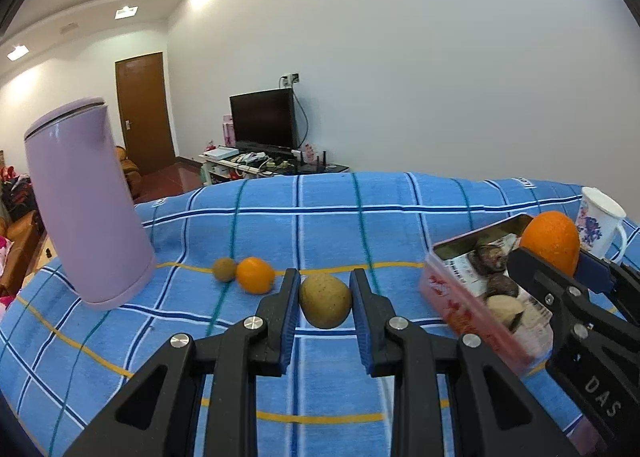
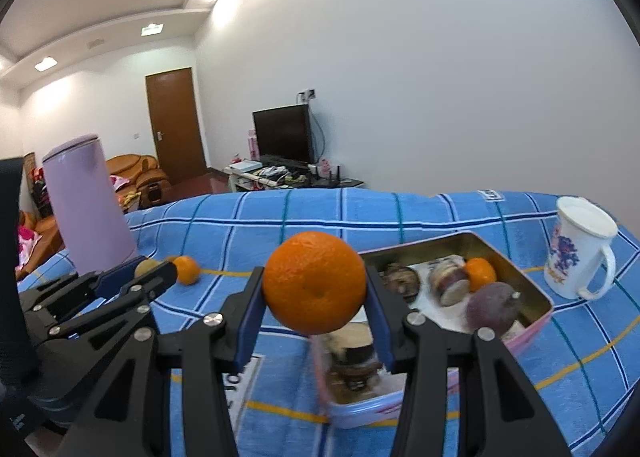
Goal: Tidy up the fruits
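Note:
My left gripper (image 1: 325, 297) has its jaws on both sides of a brown kiwi (image 1: 325, 300) that lies on the blue checked cloth; whether the pads press it I cannot tell. A small orange (image 1: 255, 275) and a small brown fruit (image 1: 224, 269) lie just left of it. My right gripper (image 2: 314, 291) is shut on a large orange (image 2: 315, 282), held above the near end of a pink tin (image 2: 536, 289). The tin holds a small orange (image 2: 480, 274), a purple passion fruit (image 2: 491, 308) and halved dark fruits. The tin (image 1: 452, 305) and held orange (image 1: 551, 242) also show in the left wrist view.
A tall lilac canister (image 1: 86, 209) stands at the left of the cloth-covered table (image 1: 360, 217). A white floral mug (image 2: 580, 253) stands right of the tin. A paper sheet (image 2: 244, 381) lies under the right gripper. Behind are a TV, a door and sofas.

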A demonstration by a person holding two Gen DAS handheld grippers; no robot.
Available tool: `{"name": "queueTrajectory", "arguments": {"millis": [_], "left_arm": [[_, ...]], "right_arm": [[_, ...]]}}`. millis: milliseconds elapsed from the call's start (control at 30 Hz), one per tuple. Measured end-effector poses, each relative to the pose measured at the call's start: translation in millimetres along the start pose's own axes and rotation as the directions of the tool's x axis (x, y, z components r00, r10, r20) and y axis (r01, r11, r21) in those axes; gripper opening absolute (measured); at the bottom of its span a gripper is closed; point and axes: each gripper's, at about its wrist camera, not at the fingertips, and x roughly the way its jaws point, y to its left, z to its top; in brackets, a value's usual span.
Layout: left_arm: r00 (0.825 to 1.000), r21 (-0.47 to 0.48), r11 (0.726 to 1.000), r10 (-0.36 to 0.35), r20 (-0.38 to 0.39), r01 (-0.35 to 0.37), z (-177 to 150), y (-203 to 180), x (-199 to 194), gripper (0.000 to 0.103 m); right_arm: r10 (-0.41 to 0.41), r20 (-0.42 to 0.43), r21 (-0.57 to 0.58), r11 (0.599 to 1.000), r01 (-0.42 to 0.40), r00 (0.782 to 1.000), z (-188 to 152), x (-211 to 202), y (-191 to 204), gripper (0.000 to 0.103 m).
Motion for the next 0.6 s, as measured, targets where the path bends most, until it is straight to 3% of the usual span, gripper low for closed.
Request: {"name": "queueTrajectory", "arguments": {"millis": [600], "left_arm": [[0.997,0.031,0.997,-0.075,0.009,0.074,12.1,-57.2,8.1,0.027]], "right_arm": [[-0.104,0.023,0.094,0.99,0.102,0.994,12.5,-8.8,-79.5,0.05]]}}
